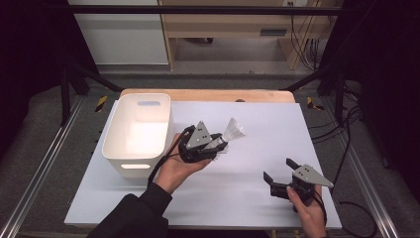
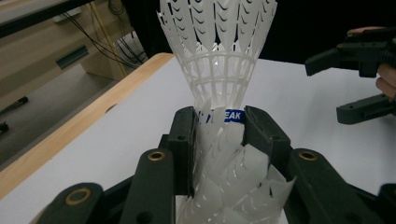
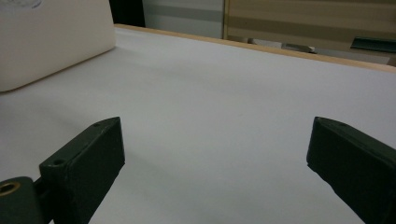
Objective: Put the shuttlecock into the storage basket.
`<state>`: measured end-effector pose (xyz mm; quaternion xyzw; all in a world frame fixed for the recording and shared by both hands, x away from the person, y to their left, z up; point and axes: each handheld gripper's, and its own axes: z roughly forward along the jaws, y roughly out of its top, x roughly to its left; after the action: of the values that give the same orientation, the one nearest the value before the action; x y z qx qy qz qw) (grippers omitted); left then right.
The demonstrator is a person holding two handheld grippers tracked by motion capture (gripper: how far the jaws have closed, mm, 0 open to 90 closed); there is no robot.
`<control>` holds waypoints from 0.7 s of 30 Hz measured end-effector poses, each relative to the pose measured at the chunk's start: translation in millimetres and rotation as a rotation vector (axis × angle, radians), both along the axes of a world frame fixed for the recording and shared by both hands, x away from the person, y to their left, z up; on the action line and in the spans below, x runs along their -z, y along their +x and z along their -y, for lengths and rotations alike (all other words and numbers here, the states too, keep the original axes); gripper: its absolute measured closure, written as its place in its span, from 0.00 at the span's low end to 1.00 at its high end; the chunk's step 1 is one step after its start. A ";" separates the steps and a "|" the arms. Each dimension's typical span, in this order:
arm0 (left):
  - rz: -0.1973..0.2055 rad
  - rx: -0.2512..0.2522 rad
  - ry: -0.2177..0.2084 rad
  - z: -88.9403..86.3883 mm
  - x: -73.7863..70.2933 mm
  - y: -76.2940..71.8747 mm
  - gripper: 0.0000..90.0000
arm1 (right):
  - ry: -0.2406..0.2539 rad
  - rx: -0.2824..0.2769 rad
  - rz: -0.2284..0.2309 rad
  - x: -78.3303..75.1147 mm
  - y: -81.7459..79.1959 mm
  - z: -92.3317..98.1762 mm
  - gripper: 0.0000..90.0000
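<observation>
My left gripper point(image 1: 218, 142) is raised over the middle of the white table sheet, shut on a white plastic shuttlecock point(image 1: 233, 131) whose skirt points away to the right. In the left gripper view the jaws of my left gripper point(image 2: 219, 122) press on the shuttlecock point(image 2: 217, 51) at its blue band. A second white skirt point(image 2: 238, 186) sits nested below, between the jaw arms. My right gripper point(image 1: 278, 168) rests low at the front right, open and with nothing in it. The right gripper view has my right gripper point(image 3: 217, 144) with its jaws wide apart over bare sheet.
A white plastic bin point(image 1: 111, 130) stands at the left of the sheet, close beside my left hand; its wall point(image 3: 46, 37) lies ahead-left of the right gripper. The wooden table edge point(image 1: 208, 95) runs along the back. My right gripper point(image 2: 327, 88) lies beyond the shuttlecock.
</observation>
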<state>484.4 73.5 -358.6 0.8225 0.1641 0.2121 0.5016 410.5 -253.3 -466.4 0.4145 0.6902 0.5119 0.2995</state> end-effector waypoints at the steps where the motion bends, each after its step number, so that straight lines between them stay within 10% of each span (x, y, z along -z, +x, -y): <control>1: -0.002 -0.007 -0.012 -1.6 -2.6 1.0 0.72 | 0.001 0.000 -0.001 0.1 0.0 -0.1 0.05; 21: 0.028 -0.113 -0.105 -52.4 -47.7 29.1 0.72 | -0.001 -0.006 0.003 0.7 0.5 -1.0 0.05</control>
<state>513.5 125.9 -310.9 0.7815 0.2142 0.2428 0.5334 411.0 -252.3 -467.1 0.4117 0.6913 0.5129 0.2993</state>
